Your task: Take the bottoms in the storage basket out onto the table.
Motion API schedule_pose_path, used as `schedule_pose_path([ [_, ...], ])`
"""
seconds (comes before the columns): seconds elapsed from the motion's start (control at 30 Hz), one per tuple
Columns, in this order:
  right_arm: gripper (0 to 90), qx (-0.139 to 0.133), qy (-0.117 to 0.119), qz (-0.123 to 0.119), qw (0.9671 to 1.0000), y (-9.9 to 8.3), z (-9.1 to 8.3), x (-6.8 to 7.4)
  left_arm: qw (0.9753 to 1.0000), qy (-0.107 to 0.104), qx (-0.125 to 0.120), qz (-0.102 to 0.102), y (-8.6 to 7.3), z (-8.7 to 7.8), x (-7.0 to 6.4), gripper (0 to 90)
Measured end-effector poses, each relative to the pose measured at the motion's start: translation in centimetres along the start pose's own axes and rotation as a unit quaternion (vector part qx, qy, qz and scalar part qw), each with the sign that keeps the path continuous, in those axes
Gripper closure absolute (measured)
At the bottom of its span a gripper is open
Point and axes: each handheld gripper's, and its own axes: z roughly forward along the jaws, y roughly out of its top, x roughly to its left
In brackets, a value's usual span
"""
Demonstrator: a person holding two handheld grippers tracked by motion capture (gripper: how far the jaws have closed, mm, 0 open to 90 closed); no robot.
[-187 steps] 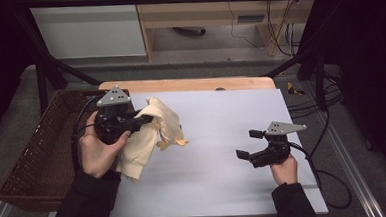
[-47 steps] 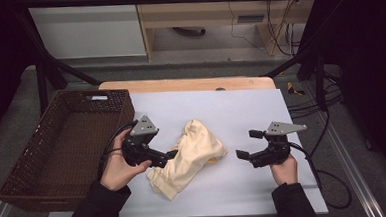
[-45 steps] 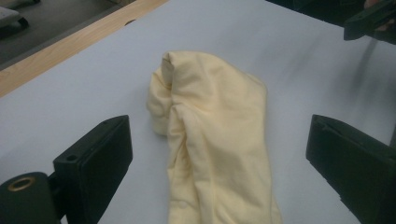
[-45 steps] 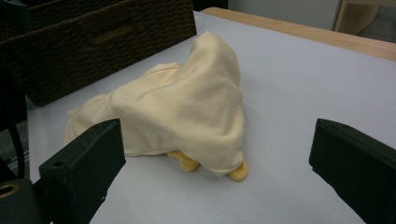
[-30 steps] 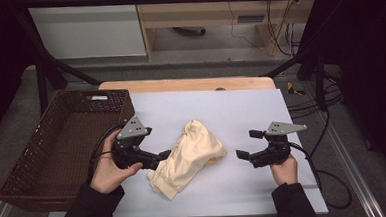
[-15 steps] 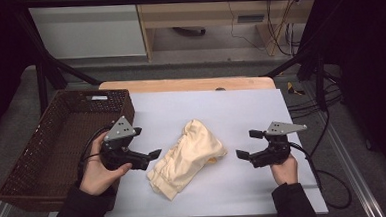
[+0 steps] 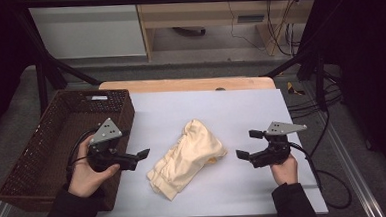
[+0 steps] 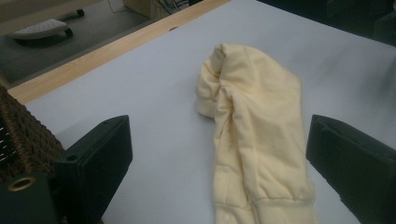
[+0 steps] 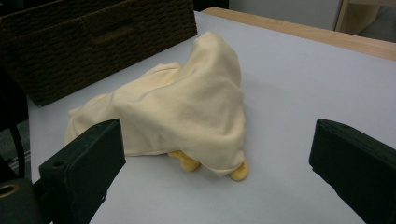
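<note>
A pale yellow garment (image 7: 188, 156) lies crumpled in the middle of the white table top (image 7: 211, 107). It also appears in the left gripper view as a long bunched heap (image 8: 254, 130) with a ribbed cuff nearest the jaws, and in the right gripper view as a draped mound (image 9: 187, 109) with darker yellow bits poking out underneath. My left gripper (image 7: 142, 154) hovers just left of the garment, open and empty, at the basket's right side. My right gripper (image 7: 249, 144) stands open to the garment's right, holding nothing.
A dark woven basket (image 7: 57, 140) sits at the table's left edge, also seen as a brown wall (image 9: 93, 42) in the right gripper view. A wooden strip (image 7: 190, 84) runs along the table's far edge. Cables (image 7: 324, 171) trail at the right.
My left gripper let go of the garment on the table and drew back left toward the basket. The garment now lies still. My right gripper has not moved.
</note>
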Motion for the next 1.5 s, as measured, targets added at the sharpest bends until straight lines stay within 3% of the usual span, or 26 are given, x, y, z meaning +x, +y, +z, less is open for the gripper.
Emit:
schedule_pose_path([
  [0.83, 3.8, -0.002, 0.000, 0.000, 1.0000, 0.0, -0.1, 0.0, 0.9993, 0.024, -0.010, -0.026, -2.6, -1.2, 3.0, 6.9],
  [1.5, 3.8, -0.001, -0.001, 0.000, 1.0000, 0.0, -0.1, 0.0, 0.9983, 0.043, 0.000, -0.039, -4.4, -1.4, 4.7, 6.9],
])
